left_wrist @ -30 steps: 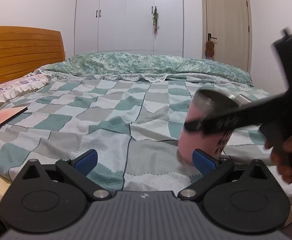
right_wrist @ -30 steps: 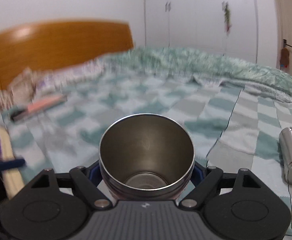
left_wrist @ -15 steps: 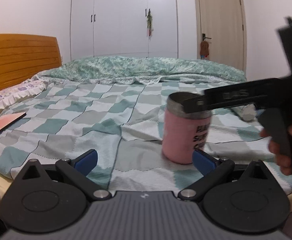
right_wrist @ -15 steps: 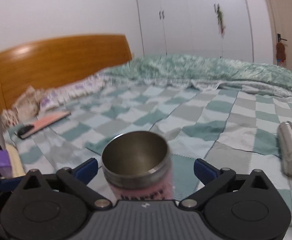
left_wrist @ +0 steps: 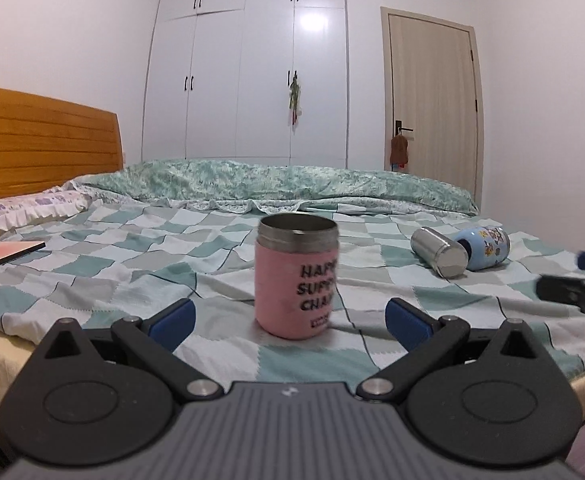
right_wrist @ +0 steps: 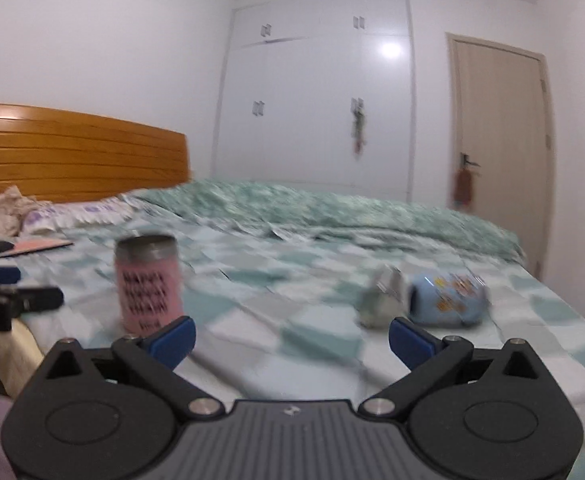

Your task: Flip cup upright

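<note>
The pink cup (left_wrist: 296, 280) with a steel rim and black lettering stands upright on the checked bedspread (left_wrist: 140, 264), mouth up. It also shows in the right wrist view (right_wrist: 148, 282), left of centre. My left gripper (left_wrist: 288, 320) is open and empty, with the cup standing just beyond its blue fingertips. My right gripper (right_wrist: 290, 338) is open and empty, off to the cup's right. The right gripper's tip shows in the left wrist view (left_wrist: 572, 288) at the right edge.
A steel bottle (left_wrist: 438, 252) and a light blue cartoon-printed cup (left_wrist: 482, 246) lie on their sides at the right of the bed. A pink book (left_wrist: 4, 254) lies at the left. A folded green duvet (left_wrist: 292, 184) lies across the back. The wooden headboard (left_wrist: 32, 144) stands left.
My right gripper set the pink cup upright on the bed, opened, let it go and drew back to the right. The left view shifted so the cup sits centred.
</note>
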Demonstrator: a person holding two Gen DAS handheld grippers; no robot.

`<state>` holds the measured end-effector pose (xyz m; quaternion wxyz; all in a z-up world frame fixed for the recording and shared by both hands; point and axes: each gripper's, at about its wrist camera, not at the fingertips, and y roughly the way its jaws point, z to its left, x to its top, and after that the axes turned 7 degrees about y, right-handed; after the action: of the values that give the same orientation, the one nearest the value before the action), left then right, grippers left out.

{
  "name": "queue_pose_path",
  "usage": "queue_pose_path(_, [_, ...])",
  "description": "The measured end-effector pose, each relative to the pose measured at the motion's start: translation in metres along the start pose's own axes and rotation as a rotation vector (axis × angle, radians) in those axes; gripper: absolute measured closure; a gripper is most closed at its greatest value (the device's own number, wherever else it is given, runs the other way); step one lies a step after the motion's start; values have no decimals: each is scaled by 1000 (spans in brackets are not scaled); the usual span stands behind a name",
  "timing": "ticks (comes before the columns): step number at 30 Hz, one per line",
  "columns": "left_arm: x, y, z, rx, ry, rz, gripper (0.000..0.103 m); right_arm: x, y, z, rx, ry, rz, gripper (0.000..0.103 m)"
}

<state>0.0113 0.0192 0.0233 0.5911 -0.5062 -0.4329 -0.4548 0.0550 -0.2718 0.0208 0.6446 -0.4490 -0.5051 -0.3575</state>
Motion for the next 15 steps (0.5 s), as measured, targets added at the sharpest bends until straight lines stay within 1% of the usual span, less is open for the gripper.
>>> queue_pose_path(7, [-15, -11, -17, -8, 44, -29, 0, -32, -40, -16, -96, -19, -28, 0])
queue_pose_path(11, [-24, -15, -22, -11, 53, -46, 0, -45, -51, -20, -117, -2, -29, 0])
queue_pose_path(15, [-29, -14, -28, -2, 75, -49, 0, -50, -60, -24, -148, 27, -65, 0])
